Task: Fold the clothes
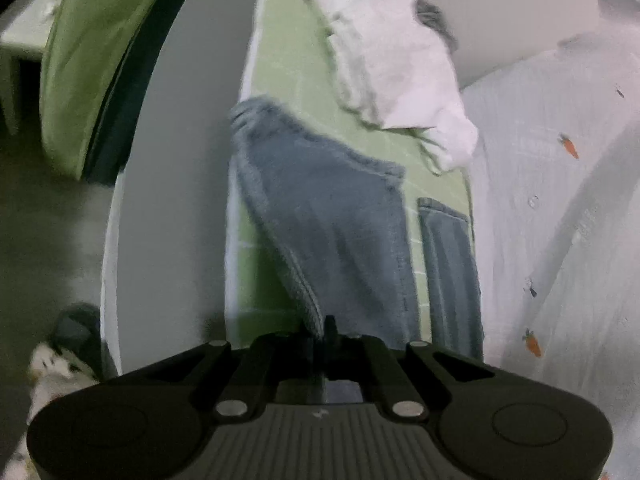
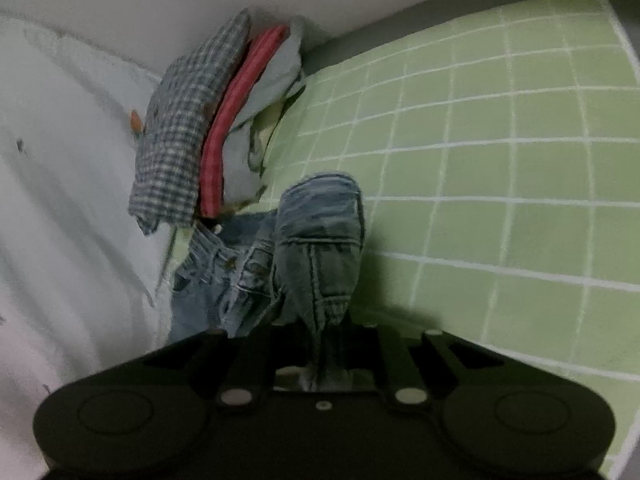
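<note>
A: From the left wrist, the left tool (image 1: 320, 330) was pinched on a hem of the denim garment (image 1: 340, 232), which hung over the green grid mat (image 1: 280, 60) on the worktop (image 1: 180, 140).

B: And the right wrist view?

A: The right tool (image 2: 328, 332) was clamped on a seamed fold of the same denim, bunched just beside the folded stack (image 2: 192, 128).

B: The risk?

A: Uneven pulling could twist the denim or drag it into that stack.
</note>
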### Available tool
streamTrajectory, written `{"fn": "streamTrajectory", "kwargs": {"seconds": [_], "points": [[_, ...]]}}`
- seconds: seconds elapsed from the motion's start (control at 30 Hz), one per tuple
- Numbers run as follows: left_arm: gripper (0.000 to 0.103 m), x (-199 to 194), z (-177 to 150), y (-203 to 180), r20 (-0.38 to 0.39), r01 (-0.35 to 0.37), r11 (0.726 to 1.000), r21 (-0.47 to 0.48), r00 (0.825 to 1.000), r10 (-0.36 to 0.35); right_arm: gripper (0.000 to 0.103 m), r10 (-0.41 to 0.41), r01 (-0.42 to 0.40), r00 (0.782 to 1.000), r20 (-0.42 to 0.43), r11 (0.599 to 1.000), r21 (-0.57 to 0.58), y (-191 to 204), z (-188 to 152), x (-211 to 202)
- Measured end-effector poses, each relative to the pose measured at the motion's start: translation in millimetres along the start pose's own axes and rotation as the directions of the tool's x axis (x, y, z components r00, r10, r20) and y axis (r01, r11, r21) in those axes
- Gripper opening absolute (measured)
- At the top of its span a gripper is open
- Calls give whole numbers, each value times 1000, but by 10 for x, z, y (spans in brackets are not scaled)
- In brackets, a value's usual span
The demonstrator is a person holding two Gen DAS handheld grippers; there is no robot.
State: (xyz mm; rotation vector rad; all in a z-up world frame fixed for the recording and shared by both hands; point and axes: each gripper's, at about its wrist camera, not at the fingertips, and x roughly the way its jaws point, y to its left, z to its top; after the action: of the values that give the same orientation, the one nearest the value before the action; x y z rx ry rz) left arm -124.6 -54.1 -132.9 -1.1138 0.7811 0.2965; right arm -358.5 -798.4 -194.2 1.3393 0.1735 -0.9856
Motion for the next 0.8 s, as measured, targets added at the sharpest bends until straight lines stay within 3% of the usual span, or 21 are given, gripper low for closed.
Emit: {"fn": "streamTrajectory", "kwargs": {"seconds": [0.23, 0.4, 0.57, 0.8], "points": [[3, -358, -10, -228, 49, -33, 990, 135, 998, 27, 11, 47, -48, 999, 20, 998, 48, -236, 138, -454], [3, -551, -3, -330, 81, -36, 988, 147, 996, 24, 11, 14, -13, 1000, 11, 998, -54, -248, 195, -667], [3, -599, 5, -545, 107, -17, 988, 151, 994, 0, 11, 43, -41, 999, 24, 994, -105, -47, 217, -645], [3, -419, 114, -1168, 104, 54, 980, 191, 992, -75, 11, 121, -109, 991, 61, 980, -167, 398, 218, -583]]}}
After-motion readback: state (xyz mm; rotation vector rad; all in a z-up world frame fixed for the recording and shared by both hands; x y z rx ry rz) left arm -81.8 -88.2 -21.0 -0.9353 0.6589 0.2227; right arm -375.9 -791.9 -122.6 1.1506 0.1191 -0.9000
